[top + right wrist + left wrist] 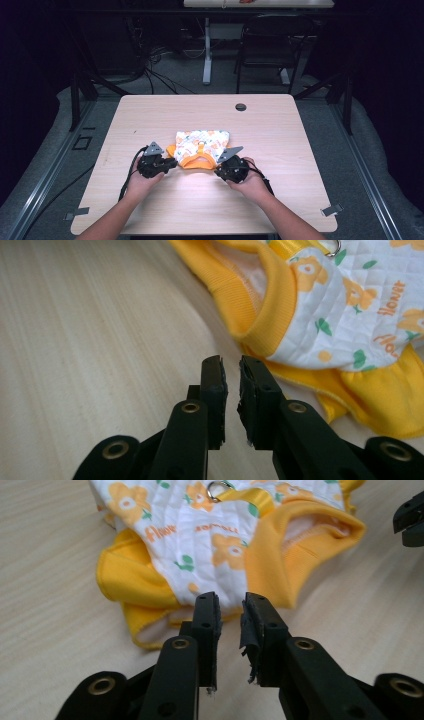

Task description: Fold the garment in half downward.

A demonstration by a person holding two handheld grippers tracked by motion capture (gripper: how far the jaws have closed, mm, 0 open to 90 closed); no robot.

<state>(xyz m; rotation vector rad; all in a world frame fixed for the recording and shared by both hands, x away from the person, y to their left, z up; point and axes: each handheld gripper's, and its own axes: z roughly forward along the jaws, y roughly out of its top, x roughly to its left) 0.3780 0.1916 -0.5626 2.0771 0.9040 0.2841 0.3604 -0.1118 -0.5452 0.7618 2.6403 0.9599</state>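
the little quilted garment lies flat near the middle of the table, white with orange flowers, yellow collar and cuffs toward the near side. left gripper sits just off its near left corner, jaws a little apart with nothing between them; in the left gripper view the fingertips stop just short of the yellow hem, no cloth pinched. right gripper mirrors it at the near right, jaws likewise a small gap apart and empty, the garment just beyond them in the right gripper view.

my read: the piece looks laid out and both grips let go, so a fold or a smoothing pass seems done for now; whether more folds are due i can't say.

hard to make out: the garment's far edge is cut off in both gripper views, its underside is hidden, and the small metal ring on the yellow strap is partly out of frame.
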